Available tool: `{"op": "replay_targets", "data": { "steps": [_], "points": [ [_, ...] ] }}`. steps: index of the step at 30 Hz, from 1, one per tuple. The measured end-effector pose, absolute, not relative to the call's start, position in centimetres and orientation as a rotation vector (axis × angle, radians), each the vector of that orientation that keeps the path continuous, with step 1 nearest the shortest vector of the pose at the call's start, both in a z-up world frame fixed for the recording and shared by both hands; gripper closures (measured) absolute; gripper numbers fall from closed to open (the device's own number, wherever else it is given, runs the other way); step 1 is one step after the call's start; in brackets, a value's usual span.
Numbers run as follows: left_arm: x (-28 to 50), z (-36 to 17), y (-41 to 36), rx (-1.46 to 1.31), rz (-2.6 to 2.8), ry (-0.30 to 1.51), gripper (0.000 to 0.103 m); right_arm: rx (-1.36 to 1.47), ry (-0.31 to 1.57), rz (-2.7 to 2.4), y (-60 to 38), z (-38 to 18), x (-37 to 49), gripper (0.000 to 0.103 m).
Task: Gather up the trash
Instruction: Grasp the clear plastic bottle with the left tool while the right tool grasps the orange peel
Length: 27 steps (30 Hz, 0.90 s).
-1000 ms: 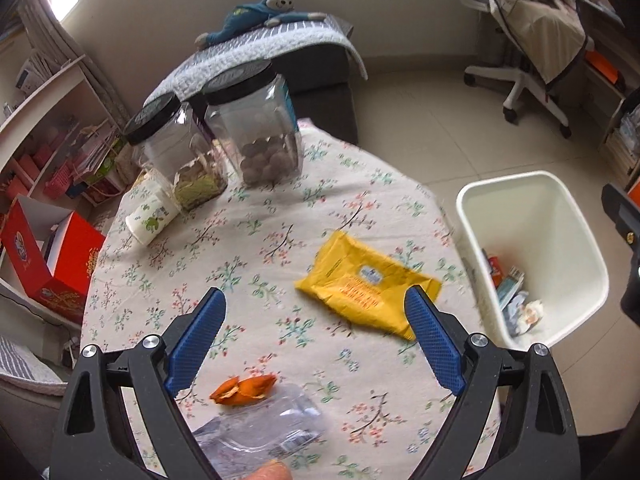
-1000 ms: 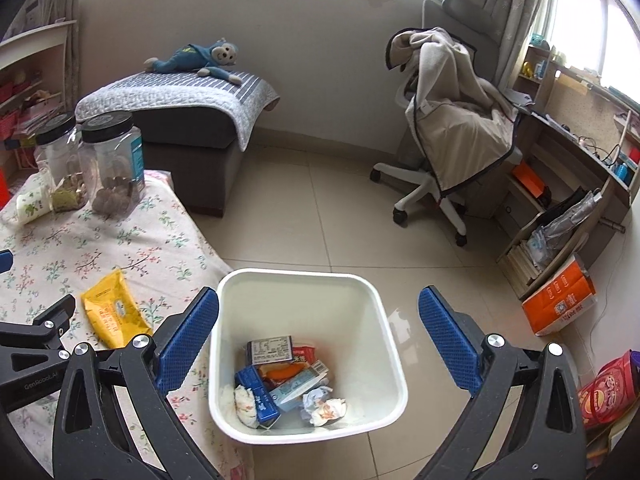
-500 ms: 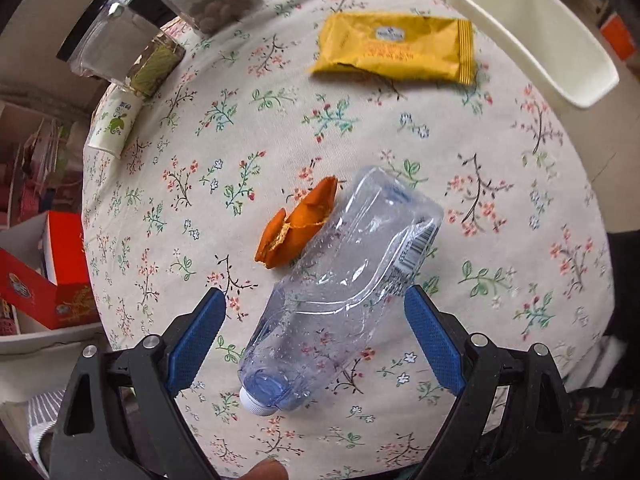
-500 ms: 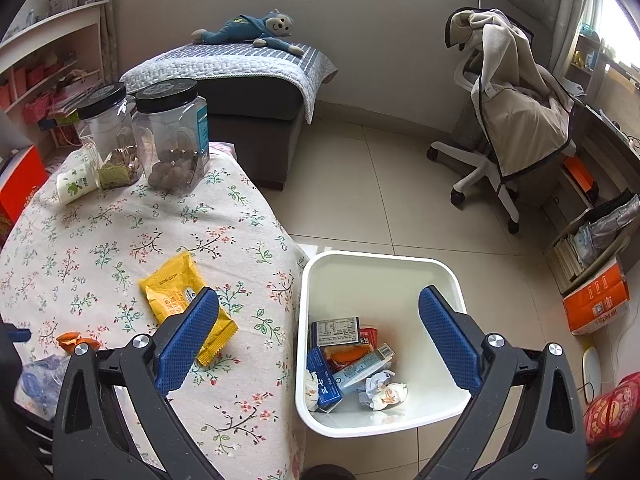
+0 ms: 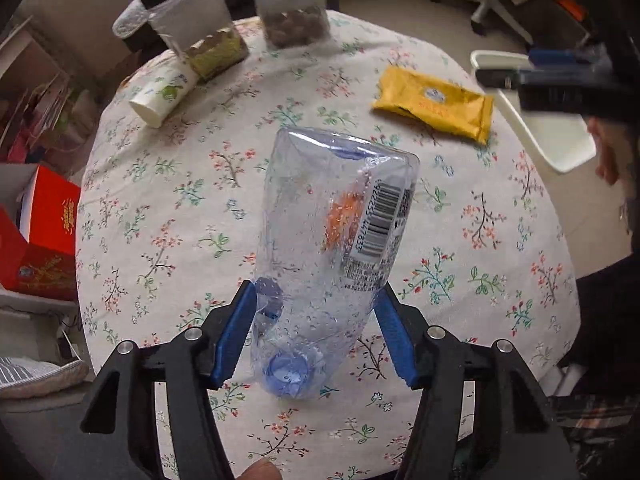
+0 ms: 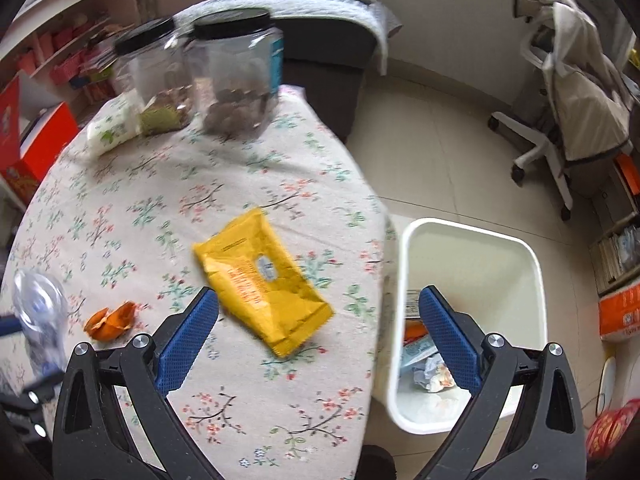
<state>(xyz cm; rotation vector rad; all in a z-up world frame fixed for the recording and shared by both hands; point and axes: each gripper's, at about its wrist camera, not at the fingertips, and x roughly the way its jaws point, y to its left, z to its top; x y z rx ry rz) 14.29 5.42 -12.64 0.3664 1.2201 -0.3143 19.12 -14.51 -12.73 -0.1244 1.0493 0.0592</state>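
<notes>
A crushed clear plastic bottle (image 5: 320, 240) lies on the floral tablecloth (image 5: 160, 208), cap end towards me. My left gripper (image 5: 316, 320) has its jaws closing on the bottle's neck end, and both blue pads touch its sides. An orange peel (image 6: 110, 320) lies beside the bottle (image 6: 40, 304) and shows through it in the left wrist view. A yellow snack packet (image 6: 260, 276) lies near the table's right edge. My right gripper (image 6: 318, 296) hovers open just above the packet's near corner. The white bin (image 6: 472, 232) stands on the floor to the right, holding several pieces of trash.
Two black-lidded clear jars (image 5: 292, 4) and a tipped paper cup (image 5: 164, 92) sit at the table's far side. A red box (image 5: 44, 236) stands left of the table. An office chair (image 6: 560, 92) with a coat over it is beyond the bin.
My left gripper came down over the bottle and its jaws narrowed onto it. My right gripper swung left from above the bin to above the yellow packet, still open.
</notes>
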Motion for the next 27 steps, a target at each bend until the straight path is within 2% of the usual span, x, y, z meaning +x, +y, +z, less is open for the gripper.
{"op": "replay_targets", "data": {
  "steps": [4, 6, 10, 12, 15, 19, 21, 22, 26, 27],
  "points": [
    [15.7, -9.5, 9.4, 0.208, -0.215, 1.148, 0.046, -0.295, 1.043, 0.295, -7.7, -14.3, 17.9, 0.007],
    [15.9, -8.9, 10.9, 0.148, -0.166, 1.131, 0.046, -0.311, 1.116, 0.379, -5.3, -15.6, 17.6, 0.009],
    [16.5, -9.2, 13.2, 0.102, -0.102, 1.137, 0.046, -0.038, 1.329, 0.329, -4.5, -18.7, 18.6, 0.023],
    [16.7, -9.5, 14.0, 0.081, -0.084, 1.147, 0.046, 0.065, 1.359, 0.313, -4.0, -19.4, 19.0, 0.03],
    [16.7, -9.9, 14.7, 0.065, -0.072, 1.161, 0.046, 0.14, 1.336, 0.287, -2.8, -19.4, 19.4, 0.031],
    [17.0, -10.7, 15.5, 0.056, -0.059, 1.178, 0.045, 0.093, 1.306, 0.227, -1.0, -19.6, 19.4, 0.026],
    [17.0, -10.8, 15.6, 0.05, -0.064, 1.176, 0.045, 0.094, 1.289, 0.233, -0.7, -19.6, 19.4, 0.027],
    [16.9, -10.7, 15.7, 0.047, -0.066, 1.175, 0.045, 0.091, 1.28, 0.243, -0.6, -19.7, 19.5, 0.035],
    [16.9, -10.8, 15.9, 0.036, -0.065, 1.17, 0.045, 0.029, 1.21, 0.251, 0.3, -19.9, 19.6, 0.05],
    [17.0, -10.8, 16.0, 0.032, -0.064, 1.169, 0.045, 0.047, 1.203, 0.269, 0.3, -19.9, 19.8, 0.058]
  ]
}}
